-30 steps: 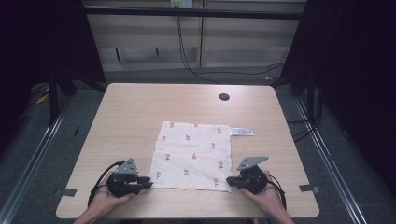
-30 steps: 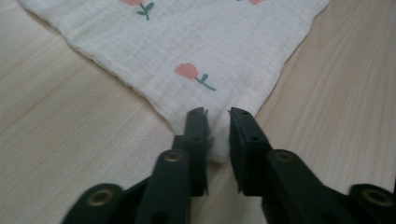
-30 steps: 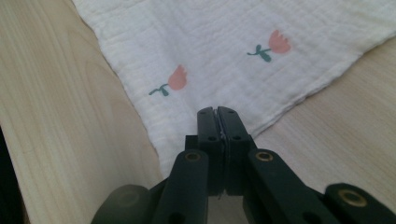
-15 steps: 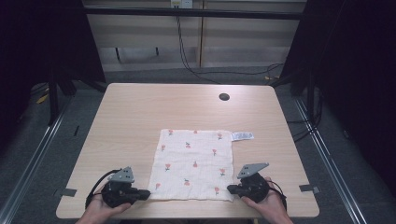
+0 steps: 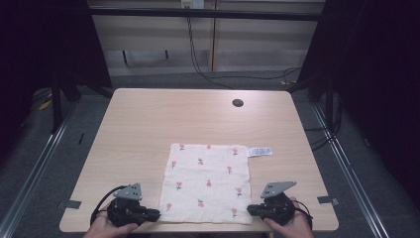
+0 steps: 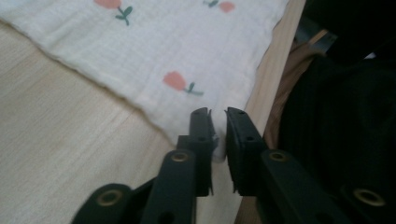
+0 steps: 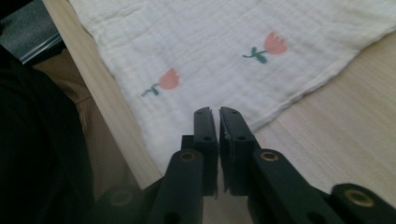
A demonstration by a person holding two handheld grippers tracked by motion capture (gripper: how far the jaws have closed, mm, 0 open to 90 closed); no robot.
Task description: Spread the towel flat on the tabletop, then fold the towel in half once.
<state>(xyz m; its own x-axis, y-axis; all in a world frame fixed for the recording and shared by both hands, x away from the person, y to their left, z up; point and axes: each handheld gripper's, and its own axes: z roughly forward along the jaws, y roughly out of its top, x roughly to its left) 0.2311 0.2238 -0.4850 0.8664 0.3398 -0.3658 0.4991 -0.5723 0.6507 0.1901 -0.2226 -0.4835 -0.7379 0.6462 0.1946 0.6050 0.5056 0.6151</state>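
Since the earlier frames, both grippers have drawn back toward the table's near edge, and the cloth (image 5: 207, 182) has come with them, its near hem now lying almost at that edge. White, printed with small pink tulips, the cloth lies flat and spread on the near half of the table (image 5: 148, 124), with a white label (image 5: 259, 151) jutting from its far right corner.

Left gripper (image 5: 153, 214) lies at the cloth's near left corner. Its fingers (image 6: 201, 135) have just been opening and now stand a narrow gap apart; in the left gripper view the corner of the cloth lies in that gap, no longer pinched.

Right gripper (image 5: 251, 210) lies at the cloth's near right corner. Its fingers (image 7: 205, 135) have likewise just been opening, to a thin slit, with the cloth's corner just ahead of their tips; whether any fabric remains between them cannot be told.

Beyond the cloth, near the far edge of the table, is a dark round hole (image 5: 237, 103).
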